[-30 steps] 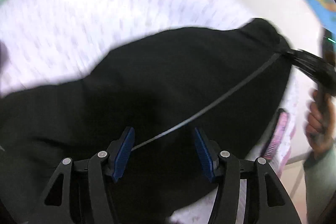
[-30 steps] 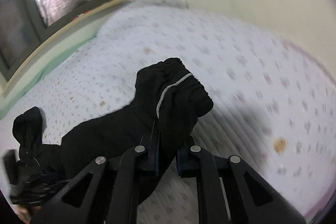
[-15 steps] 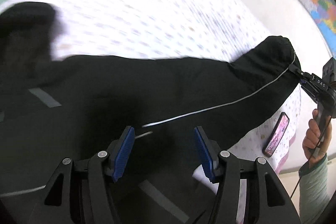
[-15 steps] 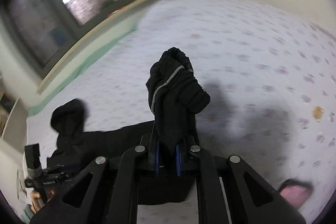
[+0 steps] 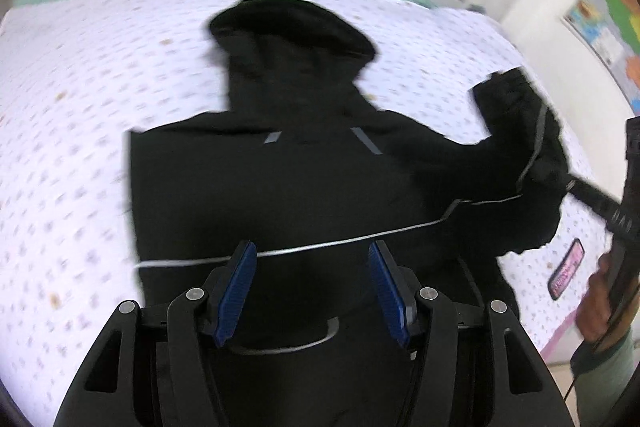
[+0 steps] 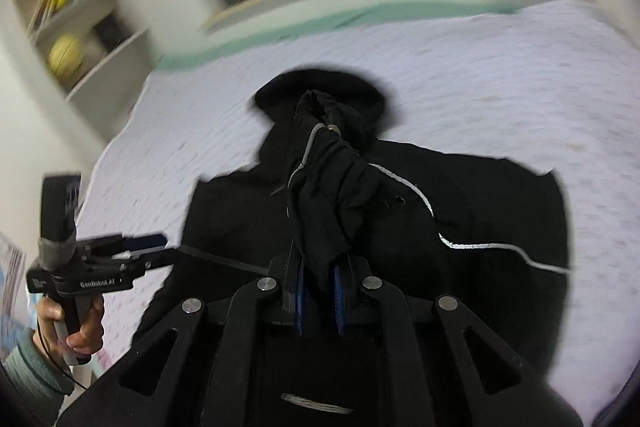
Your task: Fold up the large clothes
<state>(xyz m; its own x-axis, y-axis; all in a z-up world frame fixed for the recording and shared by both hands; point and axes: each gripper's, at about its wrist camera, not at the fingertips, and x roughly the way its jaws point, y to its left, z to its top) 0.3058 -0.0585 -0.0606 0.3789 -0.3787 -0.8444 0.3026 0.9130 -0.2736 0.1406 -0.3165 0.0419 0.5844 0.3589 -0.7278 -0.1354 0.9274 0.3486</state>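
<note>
Black hooded jacket (image 5: pixel 304 187) lies spread on a bed w/ dotted white sheet (image 5: pixel 80 107), hood (image 5: pixel 288 23) toward the window end, thin reflective piping across the back. One sleeve (image 6: pixel 332 195) is bunched and lifted over the body. Right gripper (image 6: pixel 318 291), fingers clamped tight on that sleeve's cuff end, held above the jacket, pointing at the hood. Left gripper (image 5: pixel 312 291), blue pads (image 5: pixel 236 291) wide apart & gripping nothing, hovers over the lower back. Pink phone (image 5: pixel 566 269) lies near the bed's edge.
</note>
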